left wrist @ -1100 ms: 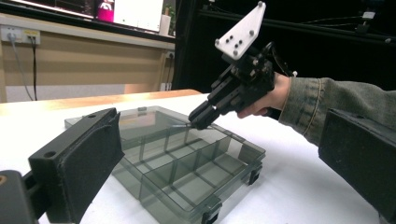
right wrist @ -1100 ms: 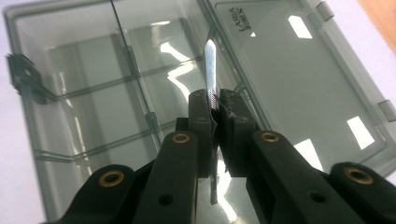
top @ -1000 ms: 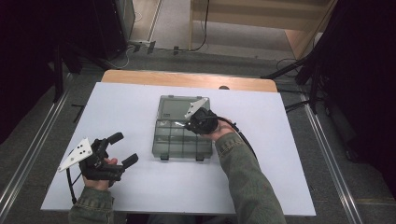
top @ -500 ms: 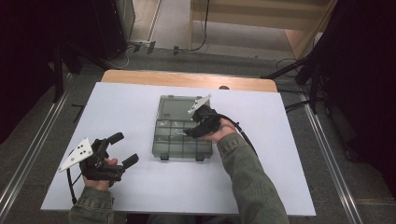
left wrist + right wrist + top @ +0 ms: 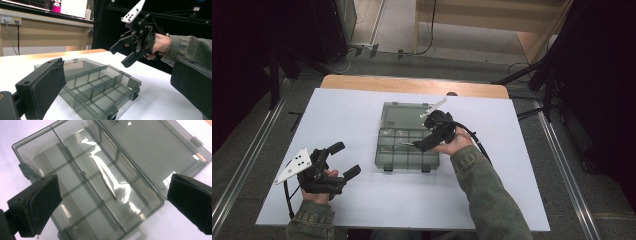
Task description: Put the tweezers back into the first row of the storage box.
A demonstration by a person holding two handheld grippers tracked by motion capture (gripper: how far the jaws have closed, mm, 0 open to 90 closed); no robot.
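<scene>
A clear grey compartment box (image 5: 406, 150) lies open in the middle of the white table, its lid (image 5: 404, 116) folded flat on the far side. My right gripper (image 5: 421, 138) hovers over the box's right half, open, with nothing between its jaws. In the right gripper view the divided compartments (image 5: 100, 182) look empty beneath the spread right gripper (image 5: 112, 202). My left gripper (image 5: 346, 159) rests near the table's front left, open and empty, pointing toward the box. The left gripper view shows the box (image 5: 100, 87) ahead and the right gripper (image 5: 122, 53) above it.
The white table top (image 5: 522, 190) has free room on both sides of the box. A wooden strip (image 5: 412, 86) runs along its far edge. The right gripper's black cable (image 5: 477, 142) trails off to the right. Dark stands and floor rails flank the table.
My right gripper has shifted slightly toward the near side and tipped down over the box's compartments. The left gripper and the box have stayed put.
</scene>
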